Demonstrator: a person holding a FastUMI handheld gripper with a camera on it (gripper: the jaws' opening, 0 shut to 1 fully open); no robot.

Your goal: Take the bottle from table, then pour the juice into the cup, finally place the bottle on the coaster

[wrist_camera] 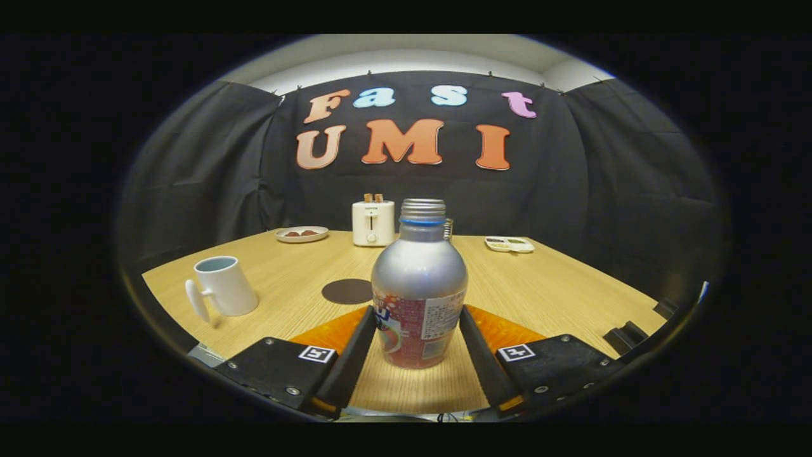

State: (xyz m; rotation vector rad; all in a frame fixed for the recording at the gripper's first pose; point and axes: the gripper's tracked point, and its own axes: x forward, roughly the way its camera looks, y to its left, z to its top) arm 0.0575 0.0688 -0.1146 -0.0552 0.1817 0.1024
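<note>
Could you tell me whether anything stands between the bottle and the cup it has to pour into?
Nothing visible does. The silver metal bottle with a red label stands between the gripper fingers; bare wooden table separates it from the white handled cup. The dark round coaster lies beside that path.

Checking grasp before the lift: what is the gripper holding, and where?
The gripper holds the silver metal bottle, fingers pressing both sides of its red-labelled lower body.

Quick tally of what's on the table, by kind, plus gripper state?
Bottle: 1, upright between the gripper fingers, which sit against its sides
Mug: 1
Coaster: 1
Toaster: 1
Plate with food: 1
Compartment tray: 1
Total: 6 on the table
</note>
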